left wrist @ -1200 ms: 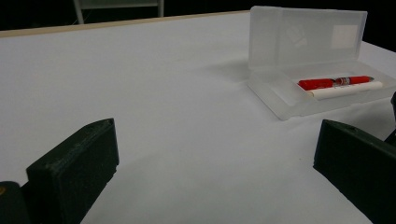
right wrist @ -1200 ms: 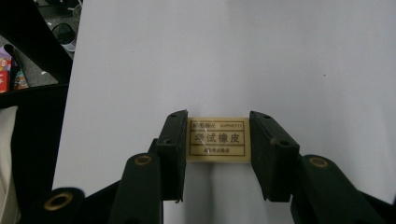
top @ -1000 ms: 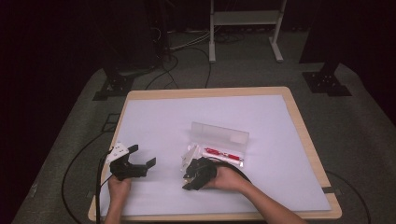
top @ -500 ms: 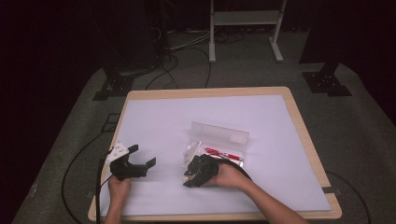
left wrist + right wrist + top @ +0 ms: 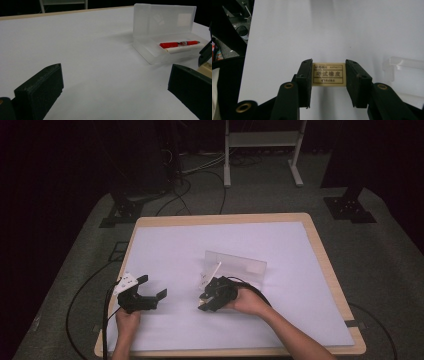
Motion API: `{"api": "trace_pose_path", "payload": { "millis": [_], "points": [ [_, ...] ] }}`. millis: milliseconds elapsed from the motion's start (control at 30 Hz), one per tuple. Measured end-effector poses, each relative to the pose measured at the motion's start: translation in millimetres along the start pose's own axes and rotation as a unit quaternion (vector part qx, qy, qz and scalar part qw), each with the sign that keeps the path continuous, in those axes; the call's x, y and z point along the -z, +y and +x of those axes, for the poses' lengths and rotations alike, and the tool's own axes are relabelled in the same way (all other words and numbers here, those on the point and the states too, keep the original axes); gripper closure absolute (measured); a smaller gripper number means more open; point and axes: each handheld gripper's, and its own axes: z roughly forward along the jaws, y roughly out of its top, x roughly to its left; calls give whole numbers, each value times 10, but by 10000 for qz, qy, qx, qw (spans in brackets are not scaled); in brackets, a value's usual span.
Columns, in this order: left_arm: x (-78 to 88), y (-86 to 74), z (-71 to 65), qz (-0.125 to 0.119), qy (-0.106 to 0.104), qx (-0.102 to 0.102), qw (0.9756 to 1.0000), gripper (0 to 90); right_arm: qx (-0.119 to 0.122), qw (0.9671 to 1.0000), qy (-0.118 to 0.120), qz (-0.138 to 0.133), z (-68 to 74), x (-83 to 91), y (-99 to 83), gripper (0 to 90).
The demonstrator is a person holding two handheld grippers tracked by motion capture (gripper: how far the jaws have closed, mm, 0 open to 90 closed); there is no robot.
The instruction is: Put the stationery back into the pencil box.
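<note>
While the right gripper [image 5: 328, 82] pinches a cream eraser [image 5: 328, 74] between its two black fingers [image 5: 304, 80], the eraser's printed face looks straight into the right gripper view: a boxed label in brown, with a small line of letters and digits on top too fine to read surely, large Chinese characters reading 试橡皮 at the end of the middle line, and a tiny bottom line that cannot be made out. Eraser and pads touch on both short sides, above bare white table [image 5: 342, 30].

From the high view, the right gripper [image 5: 216, 294] sits just in front of the clear plastic pencil case [image 5: 235, 265], whose lid stands open. Seen from the left gripper view, the case [image 5: 162, 32] holds a red pen [image 5: 179, 44] lying on a white strip; the pen's band carries print too small to read.

Spread wide and holding nothing, the left gripper [image 5: 142, 295] rests near the table's near-left edge [image 5: 107, 330], well apart from the case. Broad white surface lies free to the far side and right.
</note>
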Motion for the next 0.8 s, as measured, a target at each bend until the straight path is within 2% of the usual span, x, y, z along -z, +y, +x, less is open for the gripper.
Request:
{"api": "trace_pose_path", "payload": {
  "millis": [267,467,800],
  "points": [
    [-1,-1,0,-30,-1,11,10000,0,-125,9997,-106,-190,-94,114,34,582],
    [-2,-1,-1,-30,-5,12,10000,0,-158,9996,-129,-204,-160,155,42,583],
    [-3,-2,-1,-38,-9,13,10000,0,-204,9990,-310,-256,-255,204,47,583]
  ]
}}
